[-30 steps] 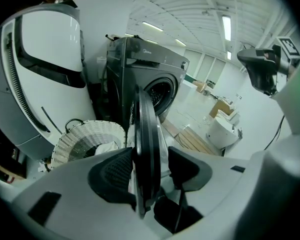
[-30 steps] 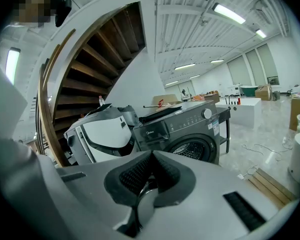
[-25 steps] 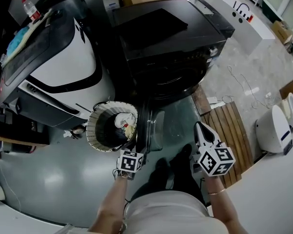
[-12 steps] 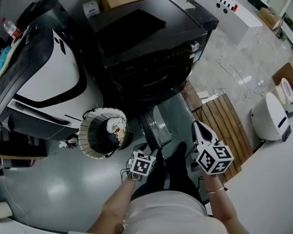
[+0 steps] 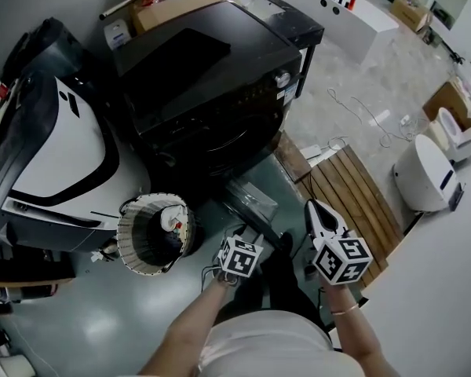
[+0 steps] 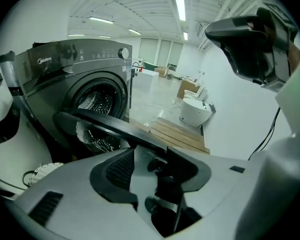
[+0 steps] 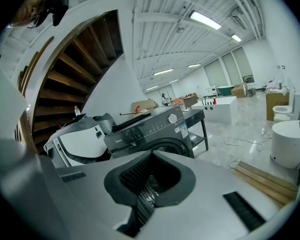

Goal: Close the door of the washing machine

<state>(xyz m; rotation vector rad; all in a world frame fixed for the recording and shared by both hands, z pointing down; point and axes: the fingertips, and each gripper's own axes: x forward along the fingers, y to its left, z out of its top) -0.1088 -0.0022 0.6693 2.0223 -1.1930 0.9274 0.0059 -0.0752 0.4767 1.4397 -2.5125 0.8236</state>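
The black front-loading washing machine point(image 5: 212, 77) stands ahead of me, and its round door point(image 5: 251, 199) hangs open toward me. In the left gripper view the machine point(image 6: 90, 64) shows its drum opening, and the door's dark rim point(image 6: 105, 129) runs across just ahead of the jaws. My left gripper point(image 5: 247, 234) is at the door's outer edge, and it point(image 6: 150, 156) is open wide; I cannot tell whether it touches the rim. To the right of the door, my right gripper point(image 5: 318, 210) is shut and empty, and it point(image 7: 149, 176) looks toward the machine point(image 7: 150, 129).
A white slatted laundry basket point(image 5: 153, 234) sits on the floor left of the door. A white-and-black appliance point(image 5: 55, 155) stands at the far left. A wooden slat platform point(image 5: 349, 191) and a white round fixture point(image 5: 424, 171) lie to the right.
My left gripper has swung right, from beside the laundry basket to the door's outer edge. The right gripper keeps its place to the right of the door.
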